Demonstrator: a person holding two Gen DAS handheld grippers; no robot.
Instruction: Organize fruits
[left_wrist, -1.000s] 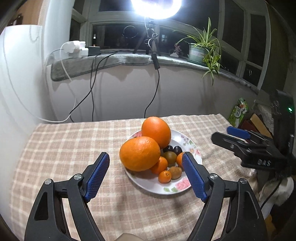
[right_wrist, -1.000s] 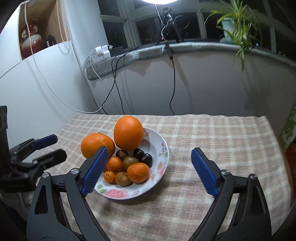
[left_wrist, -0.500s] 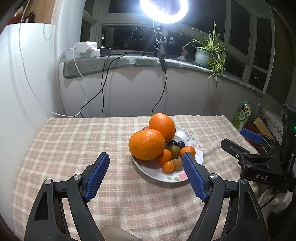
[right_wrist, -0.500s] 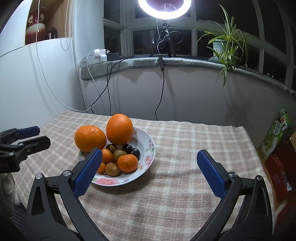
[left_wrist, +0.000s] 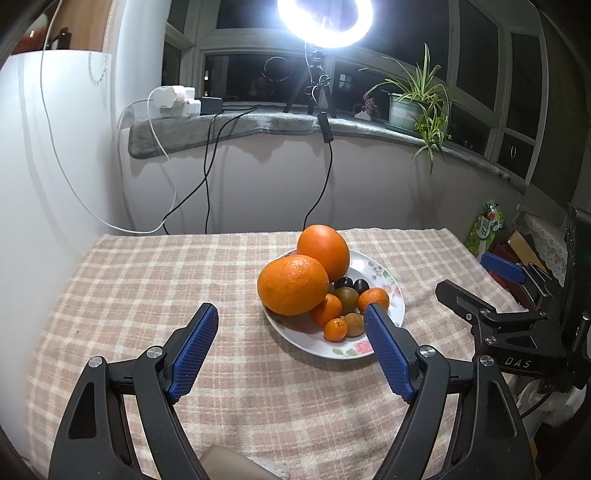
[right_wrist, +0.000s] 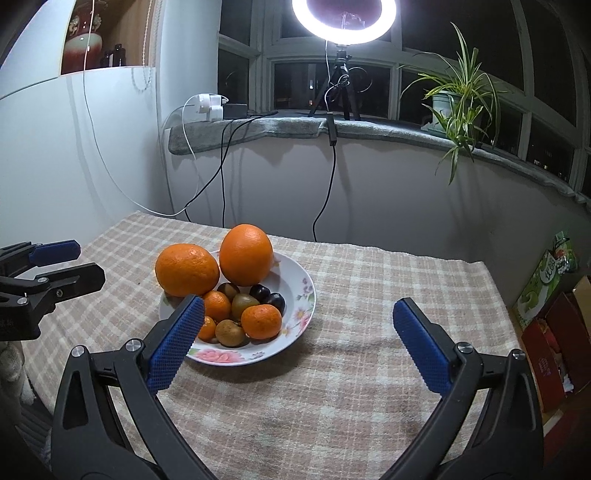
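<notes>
The right wrist view alone shows a red vase (right_wrist: 82, 40) on a shelf at 11 o'clock, and red boxes (right_wrist: 554, 347) on the floor at 3 o'clock beside the table (right_wrist: 388, 280). The left wrist view alone shows books (left_wrist: 517, 254) stacked past the table's edge at 3 o'clock. Both views take in the ring light (right_wrist: 343, 16) at 12 o'clock, the plant (right_wrist: 458, 99) on the sill at 1 o'clock, and a green carton (left_wrist: 485, 225) off the table's right side.

The left tool (left_wrist: 291, 334) stands wide open, its blue pads holding and touching nothing. The right tool (right_wrist: 297, 328) has just been opening and now stands as wide as it goes, with nothing but checked cloth between its pads. Each tool shows in the other's view: the right one at 3 o'clock, the left one (right_wrist: 48, 266) at 9 o'clock.

The plate (right_wrist: 295, 314) of fruit sits on the cloth, just ahead of both tools. From the left tool it lies toward 1 o'clock, its near rim behind the right pad. From the right tool it lies toward 11 o'clock, partly behind the left pad. Two big oranges (left_wrist: 293, 290) lean together at the plate's far and left side, the nearer one overhanging the rim. Mandarins (right_wrist: 260, 321), brown-green fruits (right_wrist: 244, 305) and dark plums (right_wrist: 267, 295) fill the rest.
</notes>
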